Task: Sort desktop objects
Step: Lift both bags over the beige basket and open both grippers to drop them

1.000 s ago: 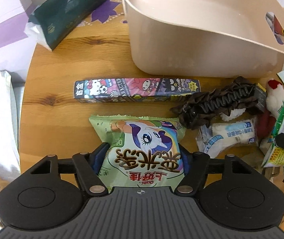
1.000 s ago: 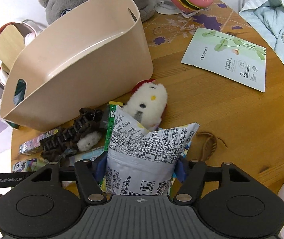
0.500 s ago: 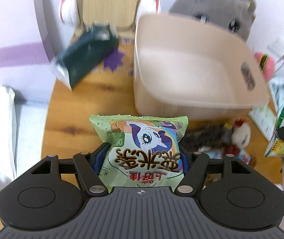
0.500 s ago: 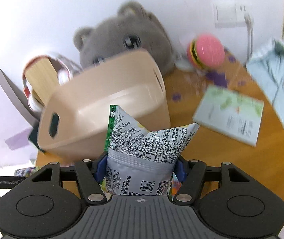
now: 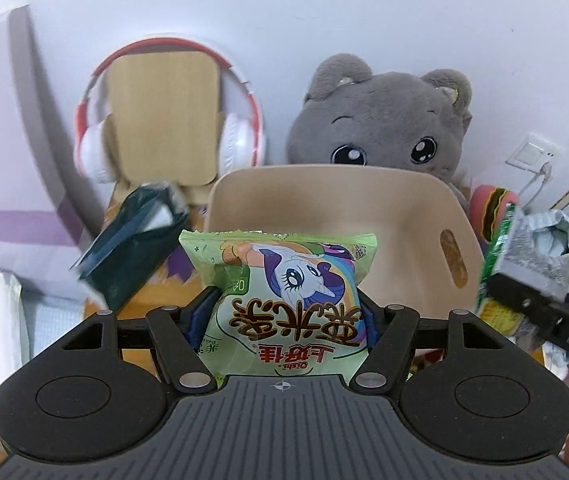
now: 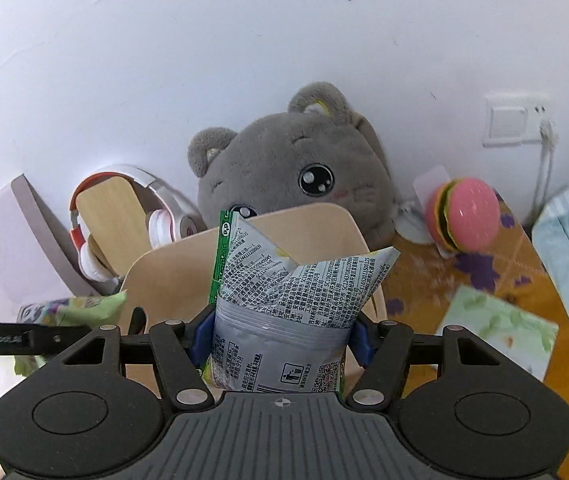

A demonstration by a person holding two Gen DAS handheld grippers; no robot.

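Left wrist view: the left gripper [image 5: 289, 312] is clamped on a green snack bag [image 5: 284, 304] printed with a cartoon pony, its blue-padded fingers [image 5: 198, 316] pressing the bag's two sides. The bag is held in the air in front of a beige plastic bin [image 5: 336, 200] with an oval handle cutout in its right wall. Behind the bin sits a grey plush cat [image 5: 380, 120]; to its left, red-and-white headphones [image 5: 96, 136] hang on a wooden stand [image 5: 164, 116]. A dark green tissue pack [image 5: 132, 248], blurred, lies on the wooden table [image 5: 156, 292] left of the bin. At the right edge appears the other bag, silver with a green seam.

Right wrist view: the right gripper [image 6: 280, 334] grips a silver snack bag [image 6: 284, 304] with printed text and a green edge strip, likewise held in the air before the bin [image 6: 172, 276]. A pink burger toy [image 6: 464, 212] rests on the table [image 6: 416, 272] to the right of the cat [image 6: 296, 168], near a pale green leaf-print packet [image 6: 496, 328]. The headphones [image 6: 160, 216] stand at left.
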